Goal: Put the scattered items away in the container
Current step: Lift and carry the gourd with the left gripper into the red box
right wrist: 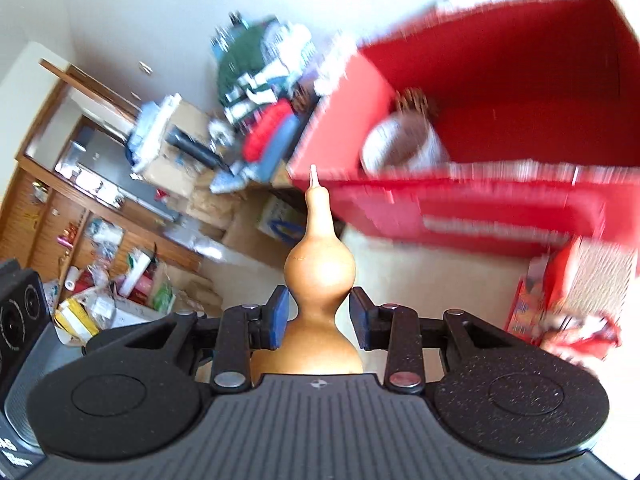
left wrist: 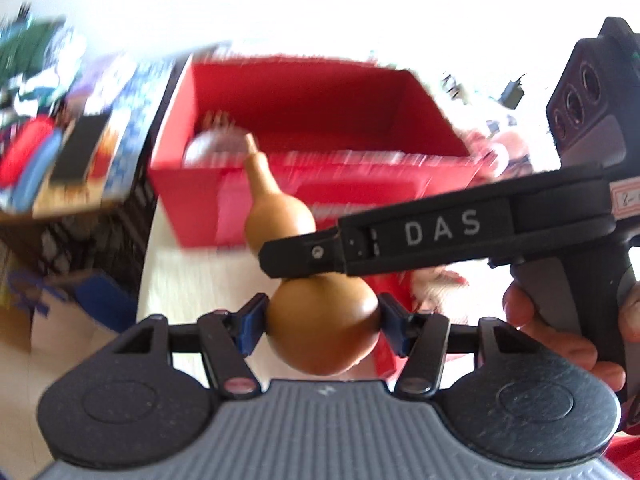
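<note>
A tan gourd (left wrist: 324,328) hangs in the air in front of the open red box (left wrist: 304,96), stem pointing toward it. My left gripper (left wrist: 323,326) is shut on the gourd's lower bulb, a blue pad on each side. My right gripper (left wrist: 276,258) comes in from the right, one black finger lying across the gourd's waist. In the right wrist view the gourd (right wrist: 320,276) stands between the right gripper's (right wrist: 319,316) blue pads, which press in at the waist. The red box (right wrist: 500,92) holds a blurred white round item (right wrist: 404,148).
A hand (left wrist: 560,340) holds the right gripper's handle. Piled clothes and boxes (right wrist: 256,92) sit left of the box, above a dark crate (left wrist: 100,232). Red packets (right wrist: 560,300) lie on the pale tabletop (right wrist: 400,276) to the right. Both views are motion-blurred.
</note>
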Demonstrator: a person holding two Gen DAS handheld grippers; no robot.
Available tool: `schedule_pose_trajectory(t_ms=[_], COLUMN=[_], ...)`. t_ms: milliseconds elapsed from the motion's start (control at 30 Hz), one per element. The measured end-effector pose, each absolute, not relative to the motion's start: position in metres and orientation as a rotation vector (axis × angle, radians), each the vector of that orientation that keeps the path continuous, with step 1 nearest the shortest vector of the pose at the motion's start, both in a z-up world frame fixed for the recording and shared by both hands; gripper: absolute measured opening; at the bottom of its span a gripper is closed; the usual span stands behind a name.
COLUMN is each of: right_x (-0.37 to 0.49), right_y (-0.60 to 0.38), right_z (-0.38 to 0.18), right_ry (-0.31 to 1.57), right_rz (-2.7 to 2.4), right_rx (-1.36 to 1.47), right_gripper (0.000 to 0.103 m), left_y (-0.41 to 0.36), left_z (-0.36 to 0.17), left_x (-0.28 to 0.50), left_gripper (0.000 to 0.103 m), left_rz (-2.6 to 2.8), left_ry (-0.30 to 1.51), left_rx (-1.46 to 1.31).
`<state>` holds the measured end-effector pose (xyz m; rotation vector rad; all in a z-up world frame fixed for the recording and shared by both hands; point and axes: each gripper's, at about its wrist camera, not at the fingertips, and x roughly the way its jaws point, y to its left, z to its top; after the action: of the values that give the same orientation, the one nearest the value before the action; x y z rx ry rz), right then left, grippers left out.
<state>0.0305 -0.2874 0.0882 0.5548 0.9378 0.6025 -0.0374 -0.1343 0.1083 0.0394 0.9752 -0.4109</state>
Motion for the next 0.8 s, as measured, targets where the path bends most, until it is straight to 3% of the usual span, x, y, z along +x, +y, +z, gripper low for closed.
schedule_pose_trajectory(t_ms=[333,800], right_x=[0.087,0.153], right_y=[-0.322,-0.332], right_z=[0.132,0.066], right_ry=[0.814,0.968], right_rz=[0.494,0.263], right_rx=[0.6,0.633], right_gripper=[0.035,0.032], left_y=[-0.159,-0.185], left_z=[0.162,0.088], left_x=[0.044,0.144], left_gripper=[0.059,0.059], left_rz=[-0.522,-0.631], left_ry=[0.877,1.054], left_rx=[0.098,0.121])
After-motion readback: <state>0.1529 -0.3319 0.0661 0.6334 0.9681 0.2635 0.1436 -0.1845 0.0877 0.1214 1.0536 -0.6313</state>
